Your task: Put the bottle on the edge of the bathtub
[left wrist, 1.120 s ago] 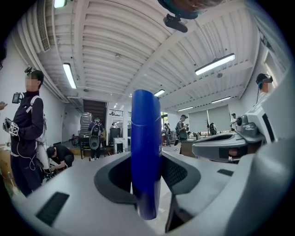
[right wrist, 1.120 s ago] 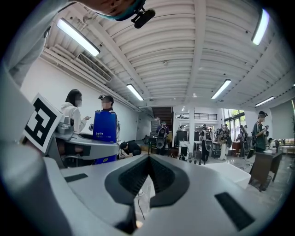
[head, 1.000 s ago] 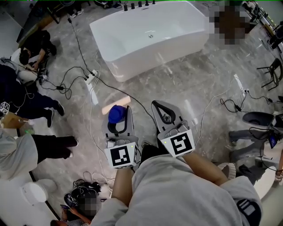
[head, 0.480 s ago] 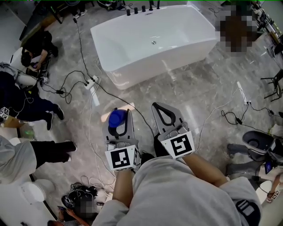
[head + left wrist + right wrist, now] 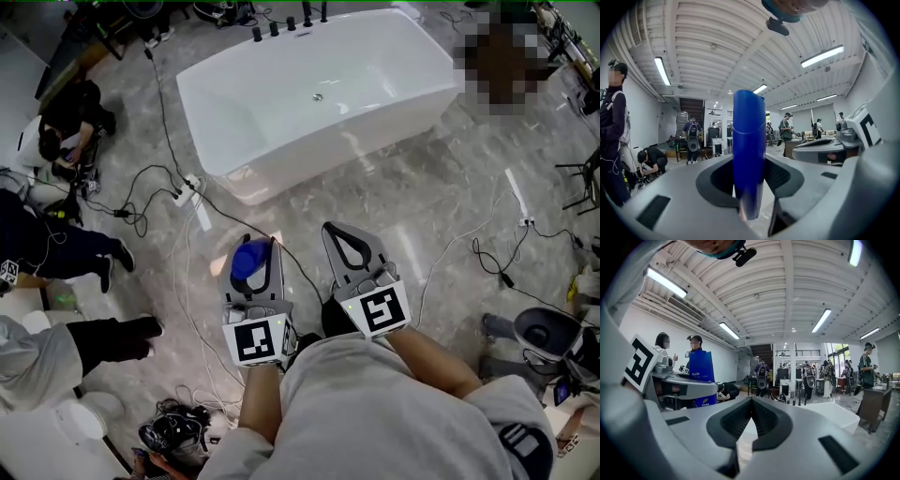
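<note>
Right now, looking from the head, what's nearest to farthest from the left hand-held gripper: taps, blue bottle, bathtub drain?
1. Blue bottle, held in the left hand-held gripper.
2. Drain, middle of the bathtub.
3. Taps, far rim.

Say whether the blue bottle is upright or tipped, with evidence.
Upright: the blue bottle stands vertical in the left gripper; the head view shows only its round top.

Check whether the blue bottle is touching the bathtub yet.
Apart. The head view shows the blue bottle, gripped by the left gripper, over grey floor well short of the bathtub.
</note>
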